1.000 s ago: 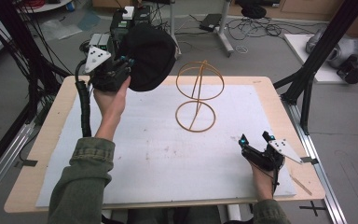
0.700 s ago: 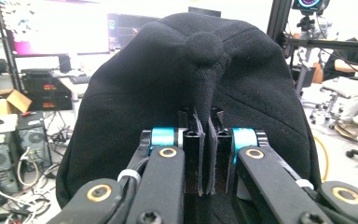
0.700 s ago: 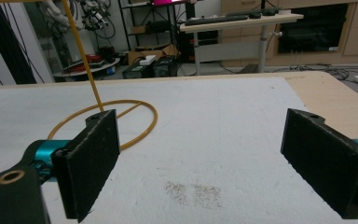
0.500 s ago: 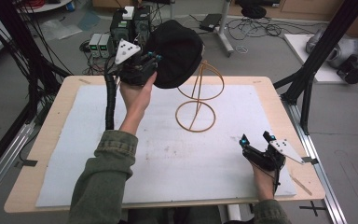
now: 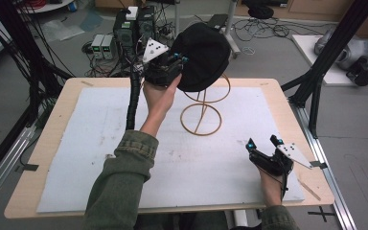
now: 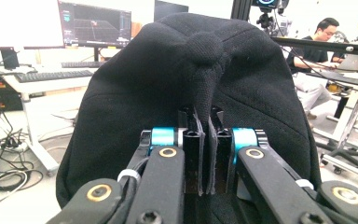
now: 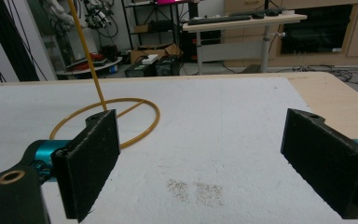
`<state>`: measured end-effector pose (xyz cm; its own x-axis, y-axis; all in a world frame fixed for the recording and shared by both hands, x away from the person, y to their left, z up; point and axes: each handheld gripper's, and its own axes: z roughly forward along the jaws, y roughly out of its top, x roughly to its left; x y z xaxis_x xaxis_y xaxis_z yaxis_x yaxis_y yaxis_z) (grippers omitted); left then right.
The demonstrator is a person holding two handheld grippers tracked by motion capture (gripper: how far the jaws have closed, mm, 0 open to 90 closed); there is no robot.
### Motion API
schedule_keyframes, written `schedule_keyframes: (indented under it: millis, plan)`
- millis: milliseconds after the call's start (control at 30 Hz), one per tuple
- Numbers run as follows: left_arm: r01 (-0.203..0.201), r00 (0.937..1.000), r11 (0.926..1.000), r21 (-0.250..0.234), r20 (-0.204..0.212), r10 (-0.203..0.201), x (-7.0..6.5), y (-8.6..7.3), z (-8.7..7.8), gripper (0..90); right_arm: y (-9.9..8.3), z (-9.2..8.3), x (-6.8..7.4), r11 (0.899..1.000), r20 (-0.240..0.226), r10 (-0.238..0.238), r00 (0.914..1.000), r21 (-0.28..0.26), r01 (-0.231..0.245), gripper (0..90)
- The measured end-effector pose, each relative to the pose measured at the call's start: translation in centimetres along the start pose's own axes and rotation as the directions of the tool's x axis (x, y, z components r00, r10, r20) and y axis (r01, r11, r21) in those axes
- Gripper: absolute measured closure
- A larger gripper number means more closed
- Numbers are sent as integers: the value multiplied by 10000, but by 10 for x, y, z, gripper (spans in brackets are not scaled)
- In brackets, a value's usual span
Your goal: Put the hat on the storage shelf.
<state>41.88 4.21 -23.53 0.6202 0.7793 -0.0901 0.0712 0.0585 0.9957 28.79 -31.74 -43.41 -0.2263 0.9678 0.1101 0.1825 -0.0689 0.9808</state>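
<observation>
The wooden table (image 5: pixel 62 124) carries a white mat (image 5: pixel 124 139) that covers almost all of its top and leaves a bare wooden border at the left and right edges.

The black hat (image 5: pixel 203 56) is the next largest thing. It is held in the air above the far edge of the table, near the middle of that edge, and it sits over the upper ring of the wire stand (image 5: pixel 201 117). Whether the hat touches the ring I cannot tell. In the left gripper view the hat (image 6: pixel 135 93) rises like a dome in front of the jaws.

The wire stand is made of thin yellow-brown wire. Its round base lies on the mat in the far half, a little right of the middle, and a slanted stem rises from it. In the right gripper view the base ring (image 7: pixel 140 116) lies on the mat beyond the jaws.

The left gripper (image 5: pixel 175 62) is raised beside the hat, on its left side. Its jaws are closed on a fold of the hat's fabric.

The right gripper (image 5: pixel 263 143) rests near the near right corner of the table. Its jaws stand wide apart with nothing between them.
</observation>
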Motion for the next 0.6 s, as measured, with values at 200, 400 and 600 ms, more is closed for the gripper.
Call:
schedule_keyframes:
  millis: [200, 400, 600]
  plan:
    - [157, 9998, 9994, 310, 75, -159, 0, -1, 8, 867, 0, 0, 1, 10000, -28, 68, 10000, 37, -67, 108]
    - [198, 9995, 9951, 967, 211, -220, -3, -3, 21, 864, 0, 1, 1, 10000, -54, -45, 10000, 17, 45, 108]
    - [70, 9998, 9900, 1411, 182, -96, -7, -2, 34, 862, 0, 0, 1, 10000, -58, -11, 10000, -6, 11, 108]
